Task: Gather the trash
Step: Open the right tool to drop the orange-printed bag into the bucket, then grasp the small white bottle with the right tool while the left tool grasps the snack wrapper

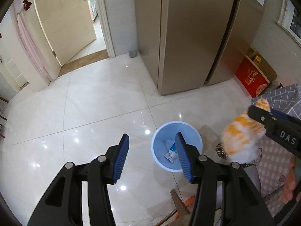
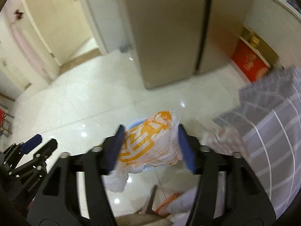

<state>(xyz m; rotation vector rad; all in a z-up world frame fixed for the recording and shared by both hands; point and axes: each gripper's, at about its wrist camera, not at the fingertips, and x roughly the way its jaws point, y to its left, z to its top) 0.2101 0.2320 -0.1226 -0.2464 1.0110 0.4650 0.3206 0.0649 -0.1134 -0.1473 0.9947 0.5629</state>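
A light blue trash bin (image 1: 160, 160) stands on the white tiled floor with a small blue and white wrapper (image 1: 171, 153) inside. My left gripper (image 1: 153, 159) is open and empty, above the bin's left side. My right gripper (image 2: 150, 146) is shut on a crumpled white and orange plastic bag (image 2: 150, 143), held above the bin, whose rim (image 2: 134, 123) peeks out behind the bag. In the left wrist view the bag (image 1: 240, 137) and the right gripper (image 1: 263, 113) are to the right of the bin.
A tall beige fridge (image 1: 188, 37) stands behind the bin. A red box (image 1: 252, 77) sits at its right. A grey checked cloth (image 2: 272, 131) is at the right. An open door (image 1: 62, 22) is at the far left.
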